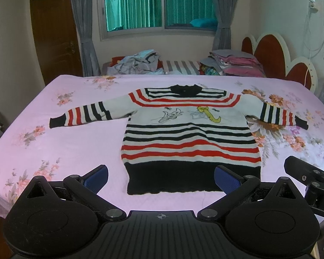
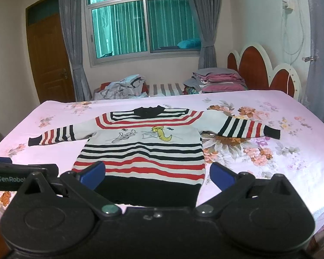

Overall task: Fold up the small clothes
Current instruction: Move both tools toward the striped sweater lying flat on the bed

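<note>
- The left gripper (image 1: 161, 179) is held with its blue-padded fingers (image 1: 97, 178) spread wide apart — nothing is gripped between them. It is poised just short of the near edge of the bed, facing the black hem of the sweater.
- The right gripper (image 2: 157, 176) is likewise seen with its fingers (image 2: 222, 176) wide apart and empty, the hem framed between them in the right wrist view.
- Part of the right gripper's body is seen at the right edge of the left wrist view, and part of the left one, printed "GenRobot", at the left edge of the right wrist view; the two are held side by side.
- The striped sweater (image 1: 190, 133) is laid flat, front up, on the bed (image 1: 64, 151), with the collar at the far side and both sleeves stretched outward. Black, red and white stripes and a cartoon print across the chest are shown.
- The bed is covered by a pink floral sheet.
- Beyond it, a loose heap of clothes (image 1: 138, 63) lies to the left and a folded stack (image 1: 233, 63) to the right, by the red headboard (image 1: 270, 54).
- A curtained window (image 1: 159, 4) and a wooden door (image 1: 54, 32) are set in the far wall.
</note>
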Demonstrator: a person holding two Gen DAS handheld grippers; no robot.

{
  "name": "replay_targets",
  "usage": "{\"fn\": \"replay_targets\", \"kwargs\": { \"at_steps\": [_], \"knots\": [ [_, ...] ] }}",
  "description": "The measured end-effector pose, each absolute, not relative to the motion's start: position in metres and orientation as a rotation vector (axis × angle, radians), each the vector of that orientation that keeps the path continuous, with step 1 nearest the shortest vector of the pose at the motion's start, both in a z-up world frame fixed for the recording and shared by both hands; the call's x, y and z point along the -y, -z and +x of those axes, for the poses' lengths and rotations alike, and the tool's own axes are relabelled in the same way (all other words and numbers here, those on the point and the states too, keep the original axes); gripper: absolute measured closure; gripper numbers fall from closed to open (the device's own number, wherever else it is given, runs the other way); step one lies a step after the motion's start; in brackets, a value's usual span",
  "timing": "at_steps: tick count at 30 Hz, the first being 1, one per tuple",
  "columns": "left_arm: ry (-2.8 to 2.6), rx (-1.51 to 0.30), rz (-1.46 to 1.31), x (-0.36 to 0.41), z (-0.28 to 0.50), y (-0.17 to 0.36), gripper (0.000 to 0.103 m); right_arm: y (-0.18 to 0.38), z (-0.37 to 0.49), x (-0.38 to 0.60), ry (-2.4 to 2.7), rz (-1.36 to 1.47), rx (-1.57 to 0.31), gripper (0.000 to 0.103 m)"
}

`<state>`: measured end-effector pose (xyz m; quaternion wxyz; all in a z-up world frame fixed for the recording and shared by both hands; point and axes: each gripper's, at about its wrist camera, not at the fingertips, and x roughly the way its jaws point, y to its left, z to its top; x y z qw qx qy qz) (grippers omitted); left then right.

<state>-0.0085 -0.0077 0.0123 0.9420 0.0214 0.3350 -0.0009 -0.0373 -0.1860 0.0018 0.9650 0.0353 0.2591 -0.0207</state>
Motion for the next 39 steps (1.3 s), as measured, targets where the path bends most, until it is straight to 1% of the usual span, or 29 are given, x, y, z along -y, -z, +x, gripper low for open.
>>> {"fn": "replay_targets", "kwargs": {
  "at_steps": [39],
  "knots": [
    [-0.001,-0.693,0.029,0.0010,-0.0087,-0.0108,0.000,-0.0001,-0.0373,0.1885,0.045,0.070,-0.526,0.000]
  ]
}}
